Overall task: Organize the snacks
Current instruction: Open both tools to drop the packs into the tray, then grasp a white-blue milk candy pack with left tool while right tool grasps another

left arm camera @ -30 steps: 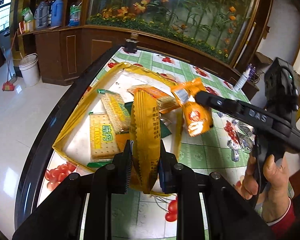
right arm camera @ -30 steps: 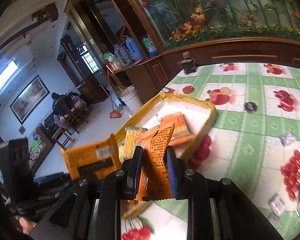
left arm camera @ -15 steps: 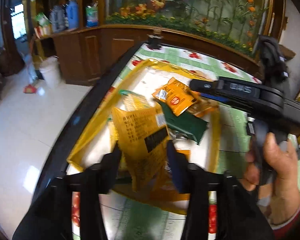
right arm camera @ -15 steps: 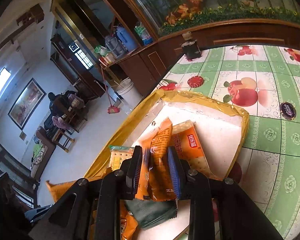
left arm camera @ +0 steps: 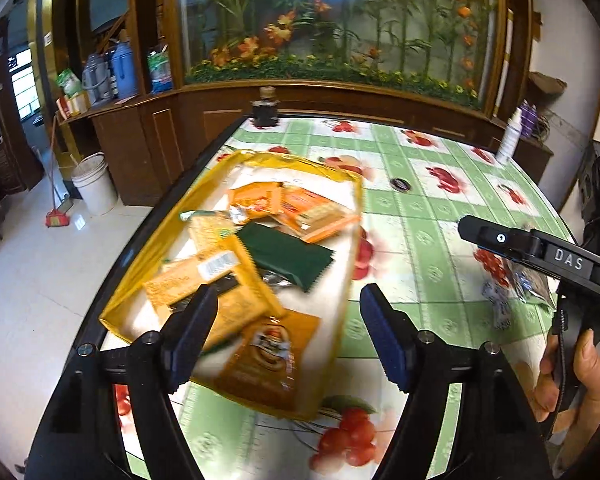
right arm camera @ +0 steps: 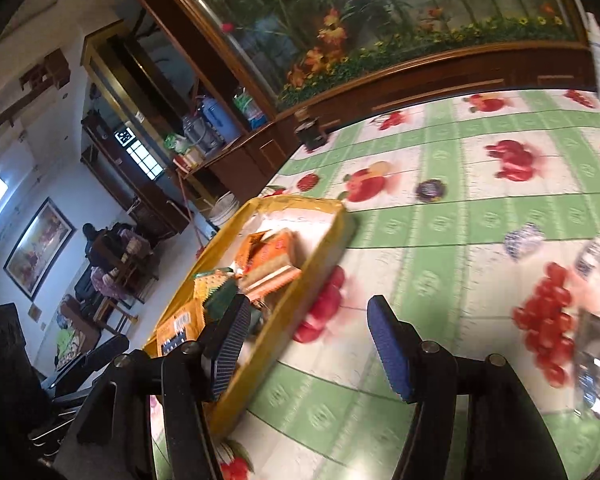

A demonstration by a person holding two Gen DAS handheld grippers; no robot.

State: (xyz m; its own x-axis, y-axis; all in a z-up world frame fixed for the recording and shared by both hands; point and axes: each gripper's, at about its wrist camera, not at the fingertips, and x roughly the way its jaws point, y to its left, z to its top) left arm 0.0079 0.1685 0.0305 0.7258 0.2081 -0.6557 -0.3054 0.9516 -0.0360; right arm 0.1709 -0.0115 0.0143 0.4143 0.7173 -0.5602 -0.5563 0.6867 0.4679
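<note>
A yellow tray (left arm camera: 140,272) sits at the table's left edge and holds several snack packets: orange ones (left arm camera: 256,200), a dark green one (left arm camera: 288,256) and yellow ones (left arm camera: 220,280). My left gripper (left arm camera: 288,332) is open and empty above the tray's near end. My right gripper (right arm camera: 304,344) is open and empty, just right of the tray (right arm camera: 332,236); it also shows in the left wrist view (left arm camera: 532,248), off to the right of the tray. Small wrapped snacks (left arm camera: 516,284) lie loose on the tablecloth at the right.
The table has a green-and-white fruit-print cloth (left arm camera: 420,208). A dark jar (left arm camera: 264,108) stands at its far edge, a white bottle (left arm camera: 510,136) at the far right. Loose wrappers (right arm camera: 524,240) and a silver packet (right arm camera: 596,360) lie right of my right gripper. The floor drops off left.
Both grippers opened and let go of their packets, which now lie in the tray. Both grippers pulled back; the right one moved to the right, off the tray.
</note>
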